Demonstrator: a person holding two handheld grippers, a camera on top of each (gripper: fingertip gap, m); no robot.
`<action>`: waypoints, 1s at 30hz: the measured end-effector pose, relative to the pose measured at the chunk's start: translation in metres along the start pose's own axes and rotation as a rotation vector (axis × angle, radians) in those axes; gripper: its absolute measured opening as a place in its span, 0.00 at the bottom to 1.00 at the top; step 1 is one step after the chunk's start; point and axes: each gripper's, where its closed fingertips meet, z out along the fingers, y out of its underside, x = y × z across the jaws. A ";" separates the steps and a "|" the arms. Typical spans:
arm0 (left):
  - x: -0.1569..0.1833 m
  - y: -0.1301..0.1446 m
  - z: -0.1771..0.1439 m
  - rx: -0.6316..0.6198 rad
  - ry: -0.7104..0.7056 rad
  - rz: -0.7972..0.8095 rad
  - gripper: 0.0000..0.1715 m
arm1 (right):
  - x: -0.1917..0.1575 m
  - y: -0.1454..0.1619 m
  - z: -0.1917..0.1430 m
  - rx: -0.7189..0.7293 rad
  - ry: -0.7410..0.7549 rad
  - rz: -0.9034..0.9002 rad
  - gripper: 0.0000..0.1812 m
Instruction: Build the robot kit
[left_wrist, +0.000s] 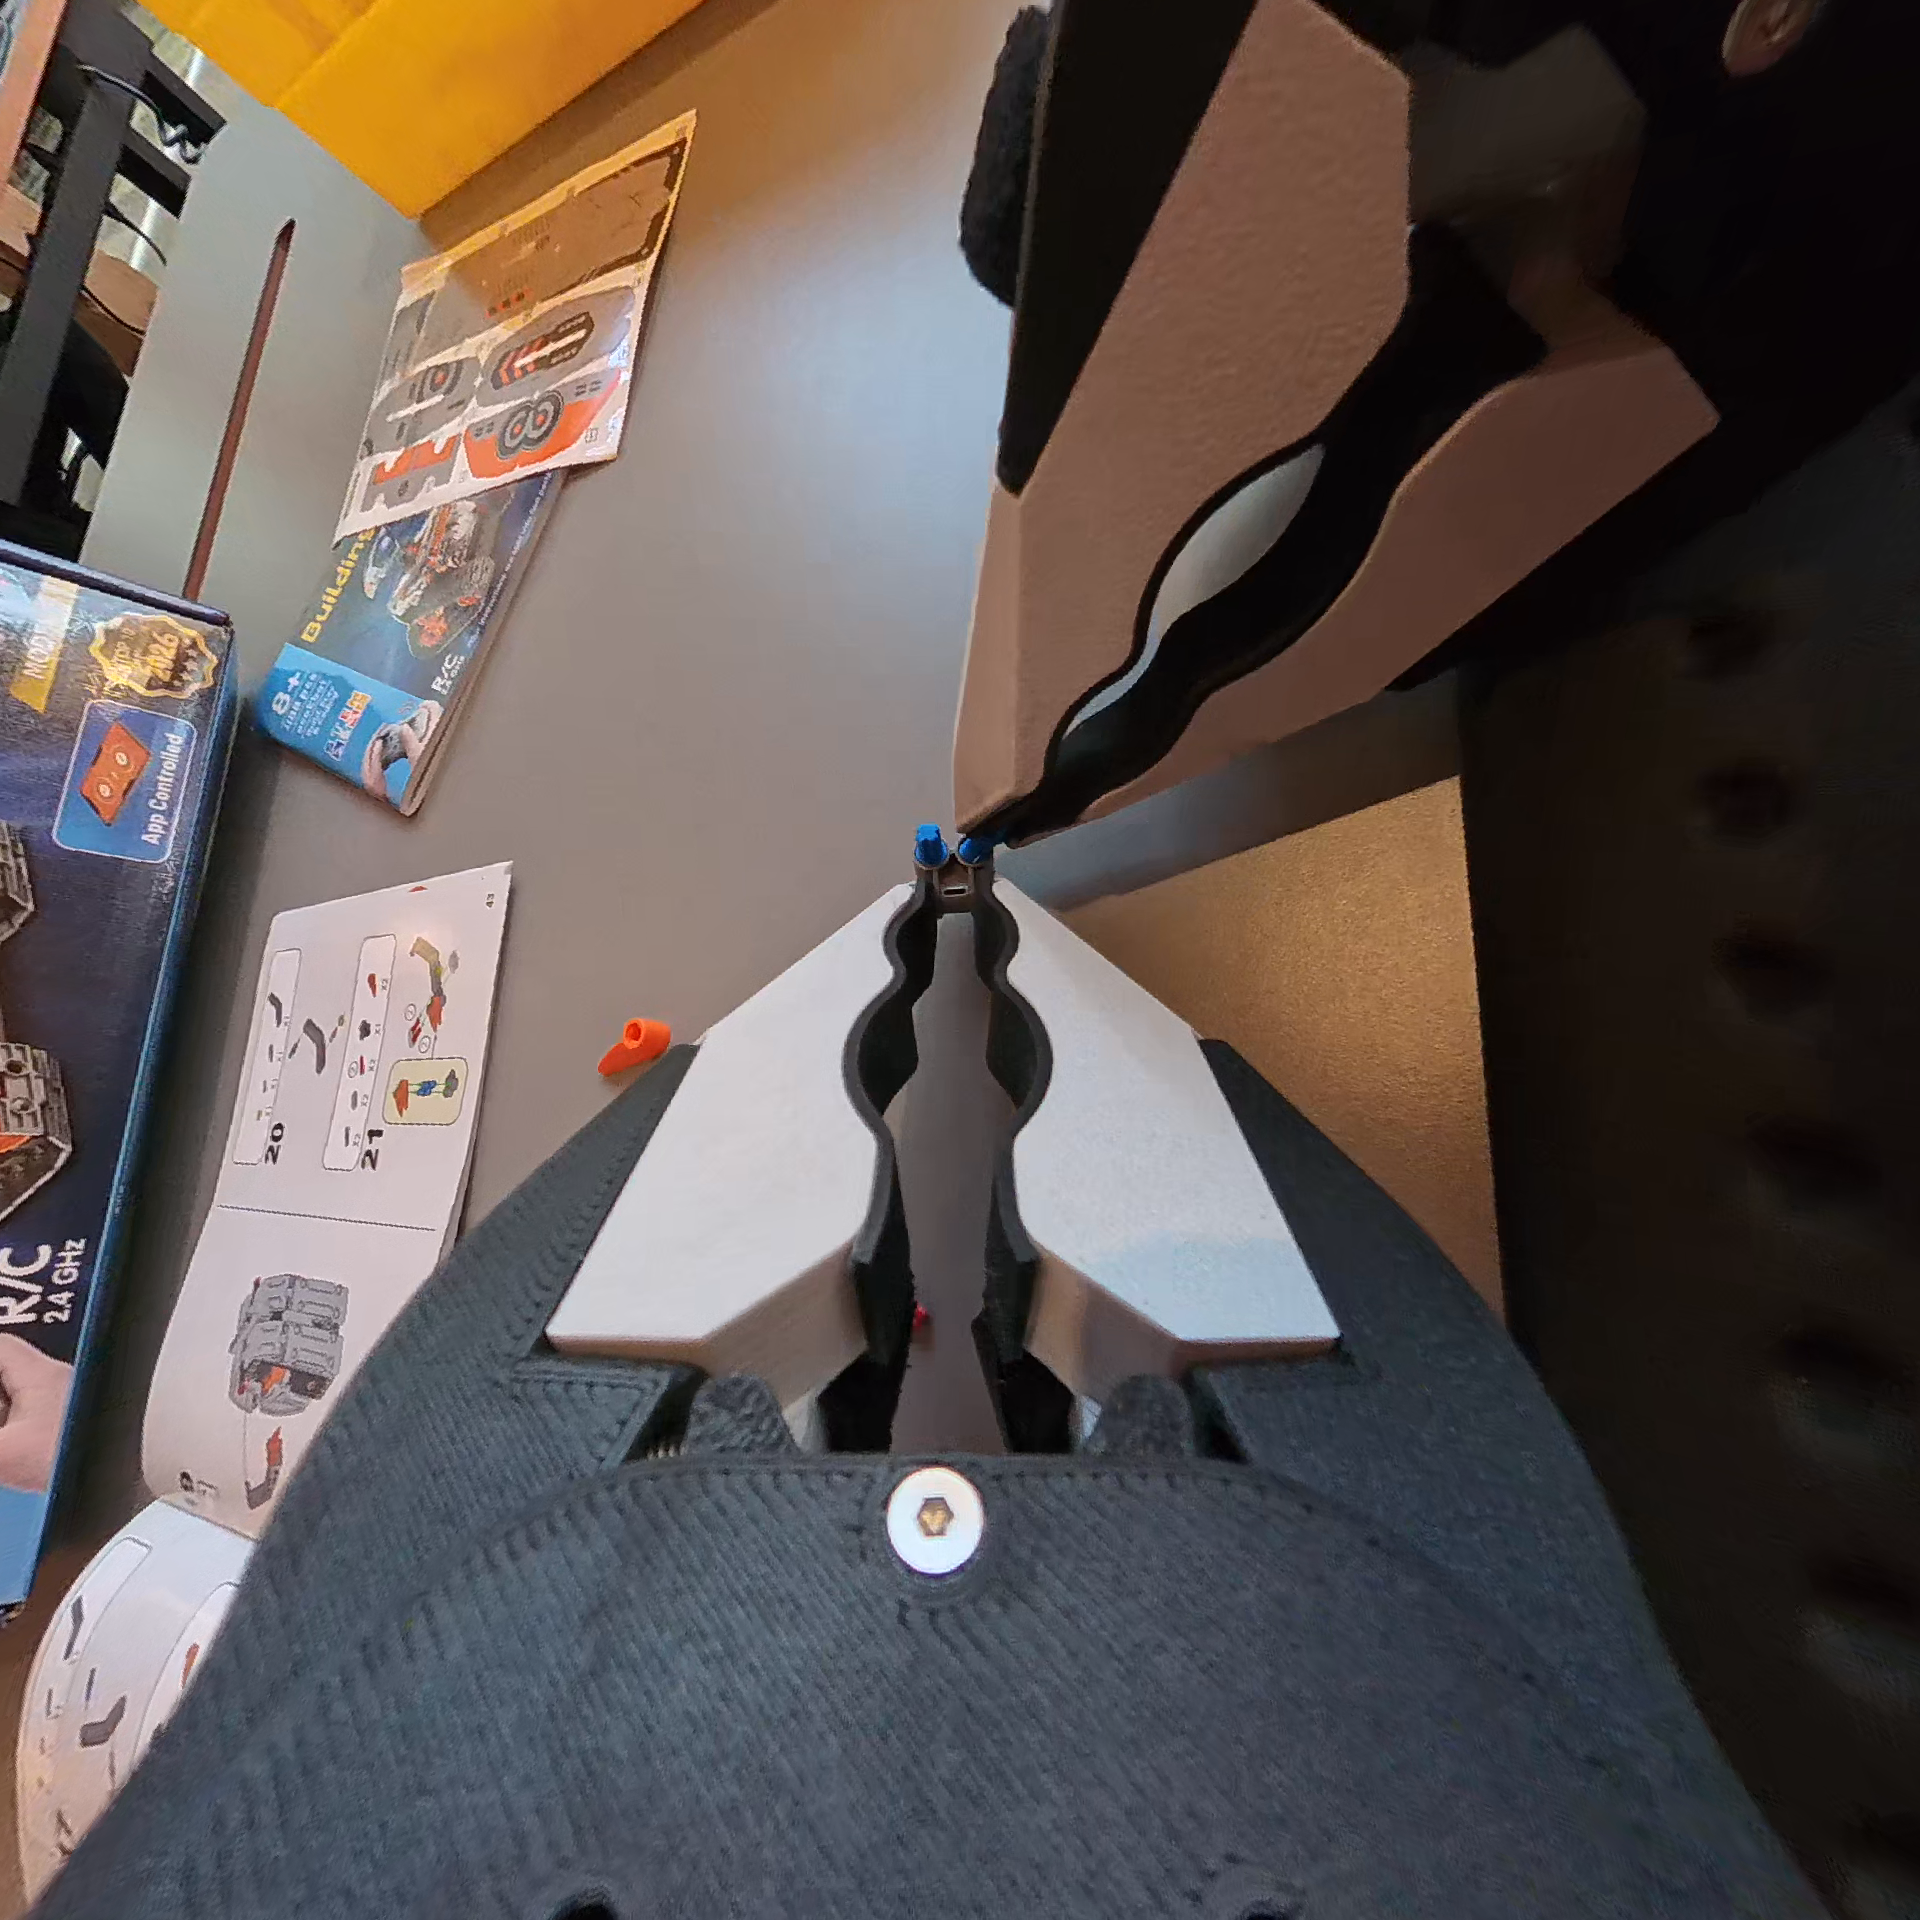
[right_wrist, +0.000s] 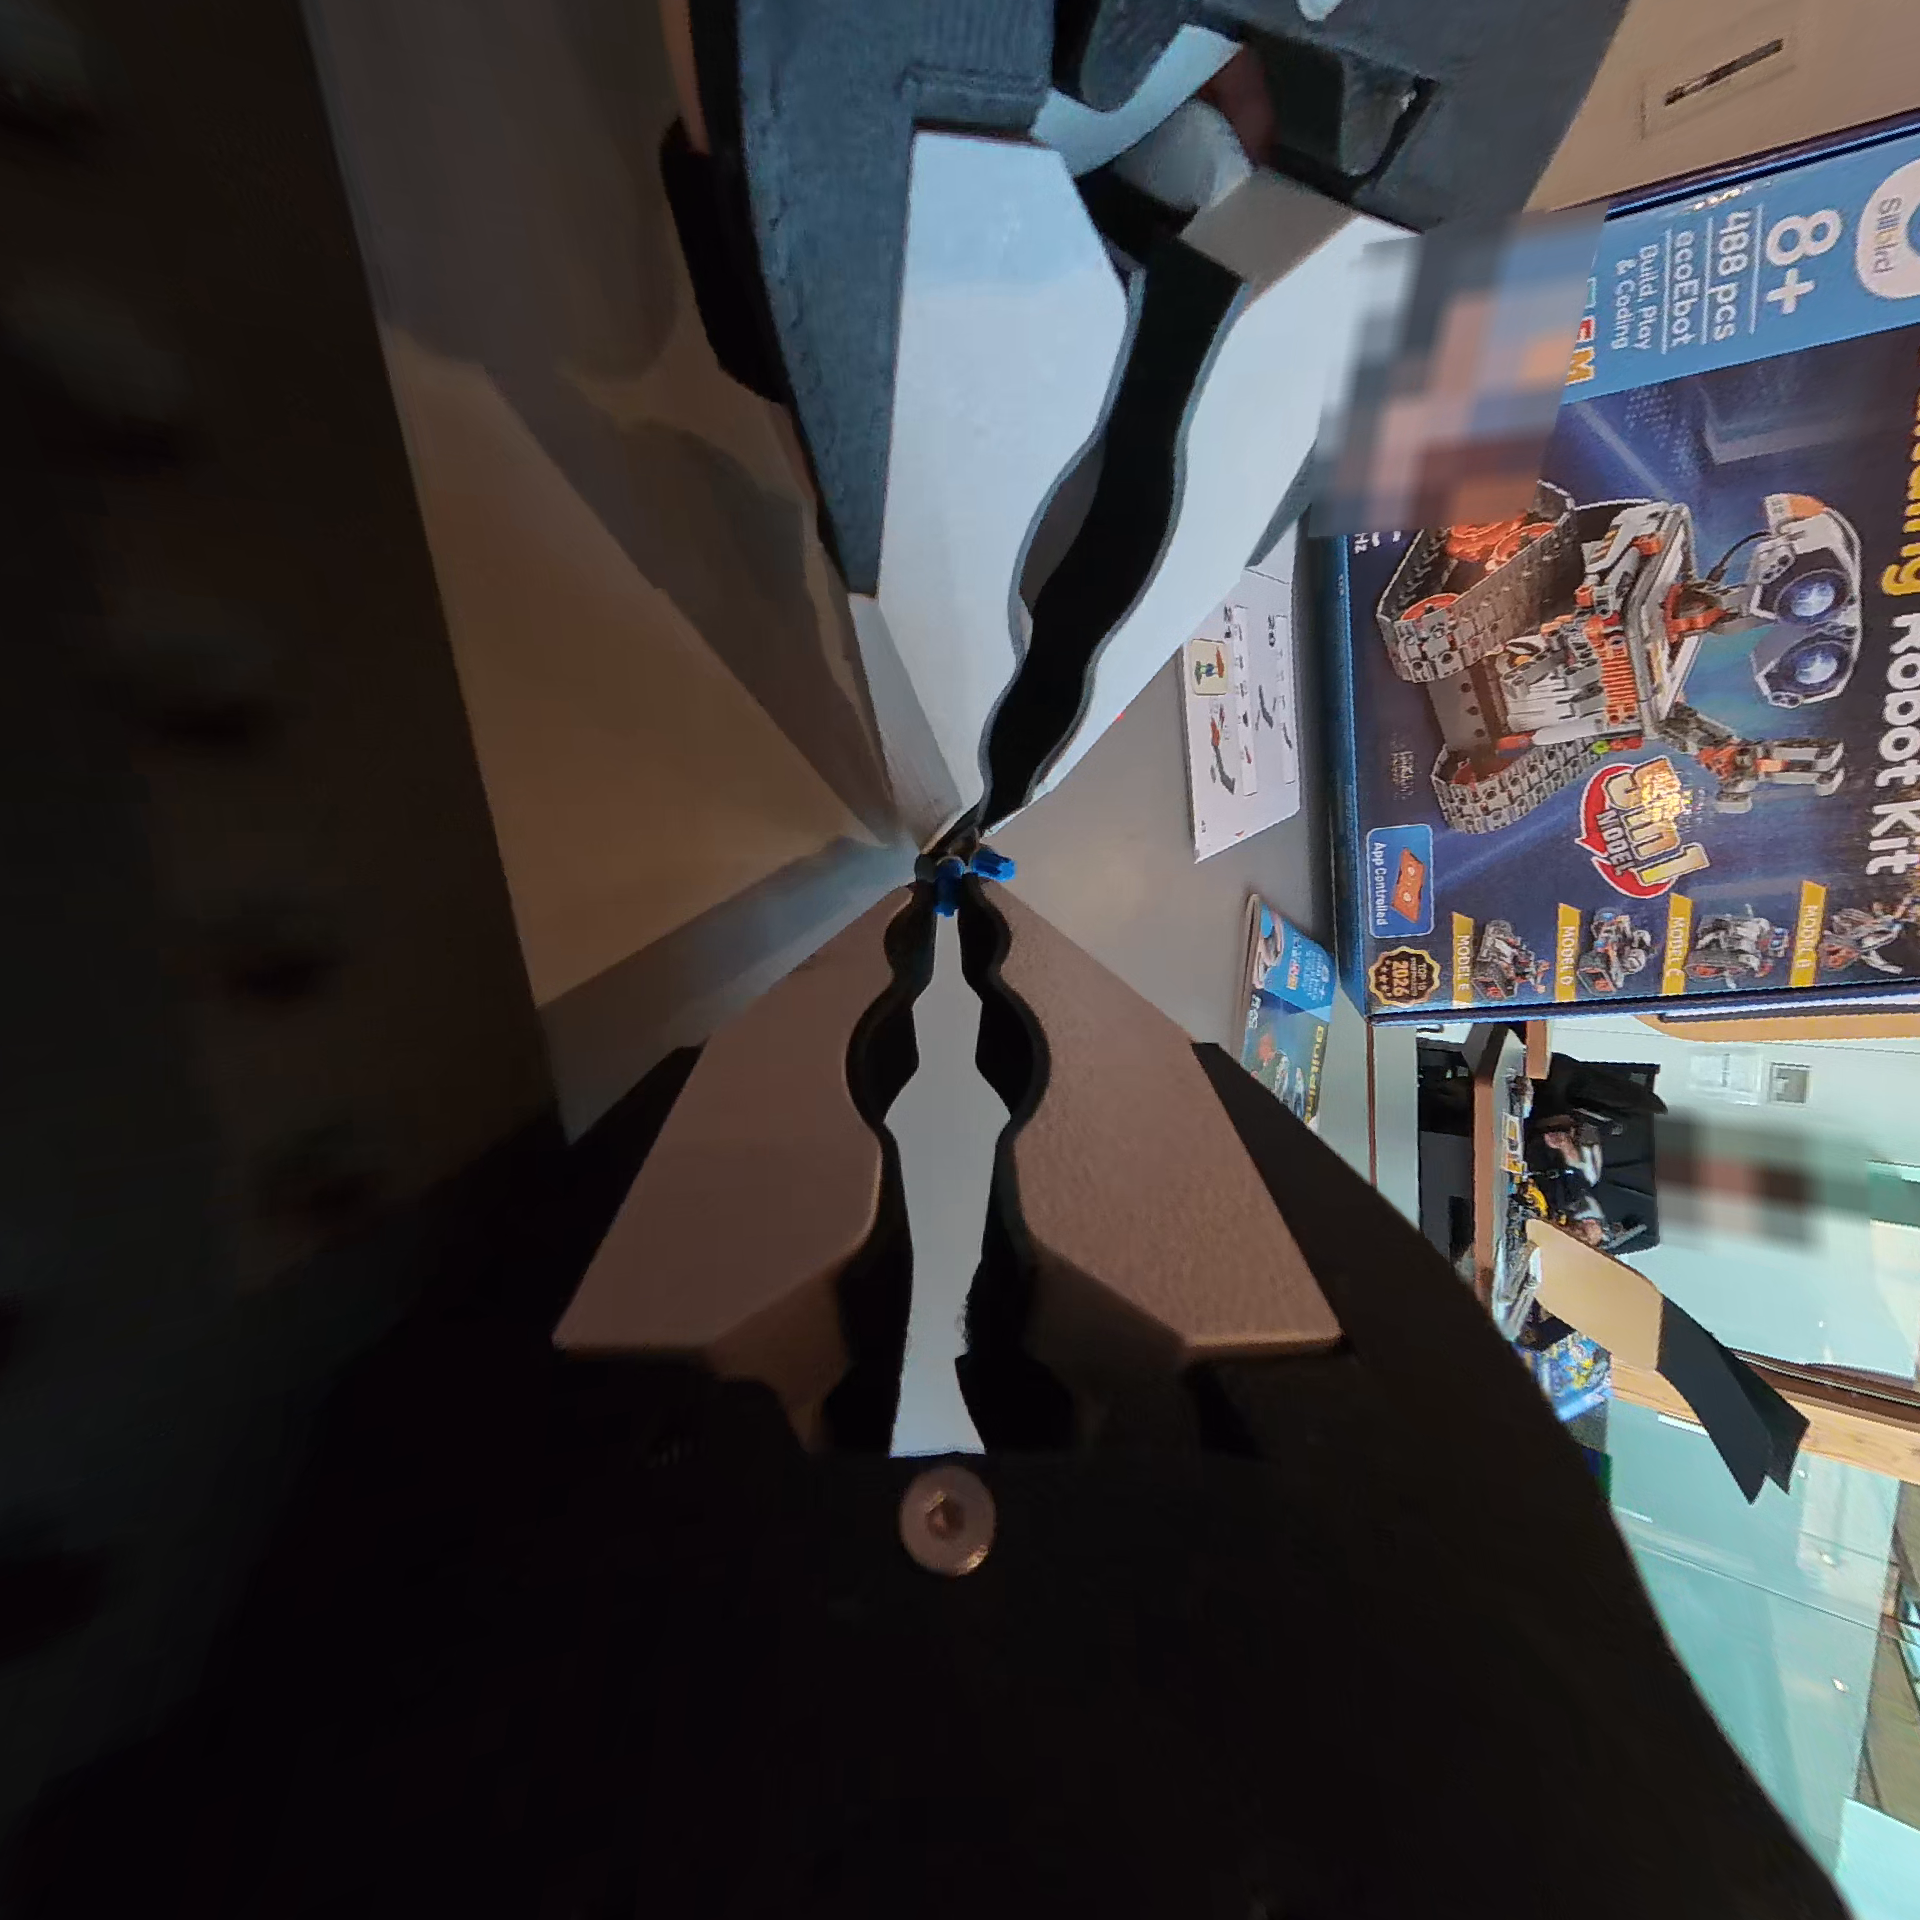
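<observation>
On the grey desk (left_wrist: 727, 623) I see a kit box (left_wrist: 94, 1039). My left tool (left_wrist: 954, 888) pinches a small grey piece (left_wrist: 954, 891). My right tool (right_wrist: 940, 914) clamps its blue pin (right_wrist: 945, 902).

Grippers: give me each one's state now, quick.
Left gripper: shut on a small grey piece carrying a blue pin.
Right gripper: shut on a second blue pin, at that piece.

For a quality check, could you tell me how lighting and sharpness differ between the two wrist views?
Left wrist view: evenly lit, left gripper and instruction sheet sharp, dark right edge blurred. Right wrist view: right gripper body in deep shadow, left side dim and blurred, blue box bright.
</observation>
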 end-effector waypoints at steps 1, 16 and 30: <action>0.000 0.000 0.000 0.000 0.002 0.000 0.03 | -0.001 0.000 0.000 -0.003 -0.015 0.008 0.02; -0.001 -0.001 0.001 -0.002 -0.019 0.033 0.03 | -0.002 0.002 0.001 -0.001 -0.152 0.086 0.02; -0.001 0.001 0.002 -0.010 -0.024 0.039 0.03 | -0.004 0.003 0.006 0.017 -0.255 0.116 0.03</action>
